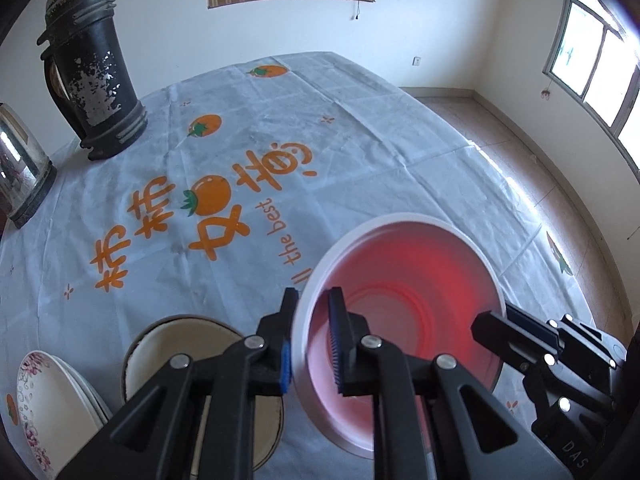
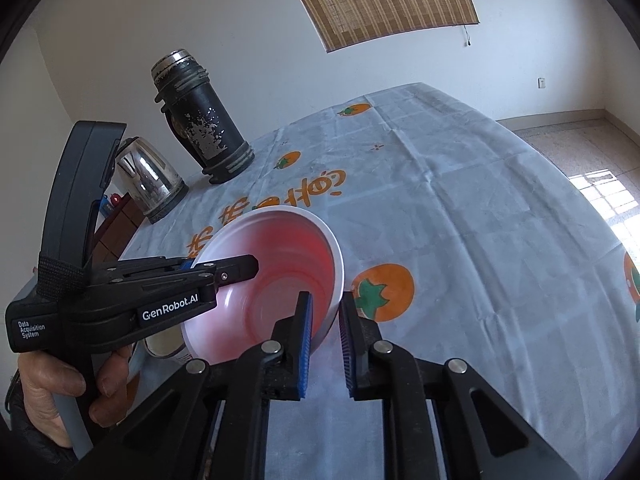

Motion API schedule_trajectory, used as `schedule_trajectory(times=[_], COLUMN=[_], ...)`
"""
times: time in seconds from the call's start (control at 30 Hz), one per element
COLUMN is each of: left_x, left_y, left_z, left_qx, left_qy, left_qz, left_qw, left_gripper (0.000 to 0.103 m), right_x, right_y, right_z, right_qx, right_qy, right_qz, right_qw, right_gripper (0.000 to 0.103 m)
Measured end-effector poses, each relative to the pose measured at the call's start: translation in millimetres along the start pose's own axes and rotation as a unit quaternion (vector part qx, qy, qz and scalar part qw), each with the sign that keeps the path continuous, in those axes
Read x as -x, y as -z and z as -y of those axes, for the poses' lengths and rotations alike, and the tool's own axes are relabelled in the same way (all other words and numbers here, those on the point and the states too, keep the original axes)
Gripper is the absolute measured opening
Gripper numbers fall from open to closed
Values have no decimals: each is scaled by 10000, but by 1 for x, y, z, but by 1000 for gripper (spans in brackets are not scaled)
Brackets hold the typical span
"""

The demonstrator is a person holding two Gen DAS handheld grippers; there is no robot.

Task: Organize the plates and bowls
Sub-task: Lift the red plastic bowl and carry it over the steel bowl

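The left tool [image 1: 311, 344] is closed on the near wall of the pink bowl [image 1: 404, 280]: one finger sits outside the rim and the other inside, with the wall clamped between the blue pads [image 1: 285, 364]. The right tool [image 2: 325, 344] straddles the opposite side of the same bowl [image 2: 280, 268]. One of its fingers is inside the rim and the other outside, and the wall stands between the pads. Its jaws are narrowly apart; whether the pads press the wall cannot be told from either view.

The bowl is tilted, with its opening toward both cameras. It is held above the surface [image 1: 360, 128] near the near edge. Its inside is pink, with a red glow toward the bottom.

In the left wrist view, a cream plate with a dark rim [image 1: 168, 344] lies on the surface just left of the left tool. A stack of flower-patterned plates [image 1: 44, 404] lies beside it, at the near left corner.

The surface carries a pale cloth [image 1: 380, 168] printed with orange fruit and orange lettering. A worn black flask [image 1: 94, 80] stands upright at the far left edge. A steel kettle [image 1: 20, 168] stands beside it, closer to the near side. In the right wrist view, a hand [image 2: 52, 396] grips the handle of the left tool.
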State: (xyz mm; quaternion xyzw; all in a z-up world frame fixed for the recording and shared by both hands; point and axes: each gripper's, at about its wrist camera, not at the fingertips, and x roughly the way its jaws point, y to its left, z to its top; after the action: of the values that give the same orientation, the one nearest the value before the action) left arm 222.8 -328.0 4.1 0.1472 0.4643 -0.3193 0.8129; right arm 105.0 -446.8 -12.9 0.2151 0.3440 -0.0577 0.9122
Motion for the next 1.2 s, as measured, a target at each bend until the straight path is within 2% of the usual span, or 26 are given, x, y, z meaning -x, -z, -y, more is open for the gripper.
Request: schedule_trajectory(times=[0.3, 0.63, 1.2], left_x=[48, 98, 117], left_y=[16, 55, 121], left_z=[10, 15, 14], left_qx=[-22, -66, -7], left_qy=[-13, 7, -174], left_qz=[289, 517, 453], left_qw=[9996, 9986, 9988], left_gripper=[13, 13, 13], right_x=[49, 101, 123], right_y=[2, 26, 84], right_z=[-23, -53, -83], right_qx=[209, 475, 689], right_qy=[-26, -68, 61], right_qz=[201, 316, 114], right_qw=[9996, 9983, 9975], right_gripper=[14, 14, 14])
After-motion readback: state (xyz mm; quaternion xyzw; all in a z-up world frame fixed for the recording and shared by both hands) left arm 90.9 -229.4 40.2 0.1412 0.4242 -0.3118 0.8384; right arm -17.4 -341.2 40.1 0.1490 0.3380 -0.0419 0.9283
